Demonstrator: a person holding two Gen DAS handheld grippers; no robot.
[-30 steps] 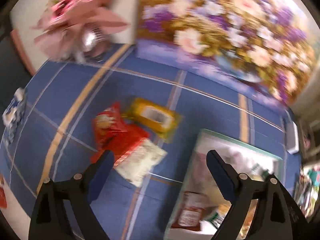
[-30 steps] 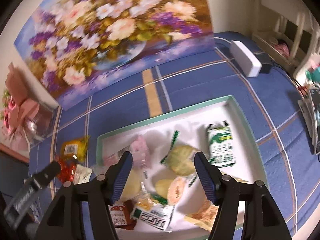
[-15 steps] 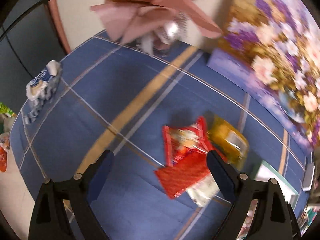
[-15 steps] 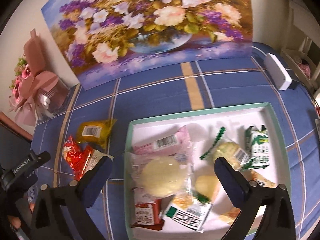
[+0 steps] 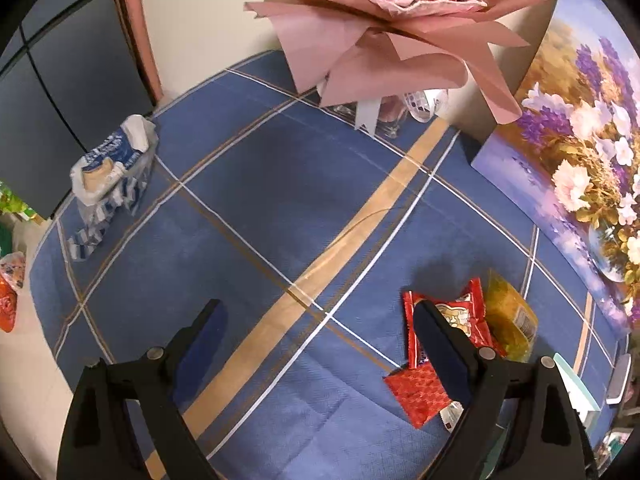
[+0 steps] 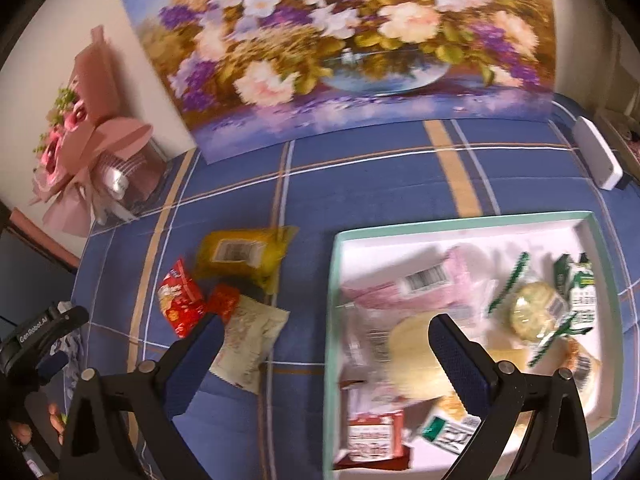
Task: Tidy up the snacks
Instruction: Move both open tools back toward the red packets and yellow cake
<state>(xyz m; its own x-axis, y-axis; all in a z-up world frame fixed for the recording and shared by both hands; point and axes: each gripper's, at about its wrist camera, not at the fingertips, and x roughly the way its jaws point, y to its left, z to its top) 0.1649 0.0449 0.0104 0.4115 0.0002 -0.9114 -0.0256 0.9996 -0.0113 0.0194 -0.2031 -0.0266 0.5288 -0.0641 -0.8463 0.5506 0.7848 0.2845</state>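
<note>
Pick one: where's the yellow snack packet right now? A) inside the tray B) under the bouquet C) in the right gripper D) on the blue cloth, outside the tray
D: in the right wrist view the yellow snack packet lies on the blue cloth beside the red packets, left of the tray and clear of its rim; the right gripper is open and empty.

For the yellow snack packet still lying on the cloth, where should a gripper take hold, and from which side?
Take the yellow packet from above, jaws across its puffed middle near the barcode label. It lies flat on the blue cloth, so no edge sits up to pinch. Its side toward the painting is free; the red packet crowds the near side. The open right gripper looks nearer.
</note>
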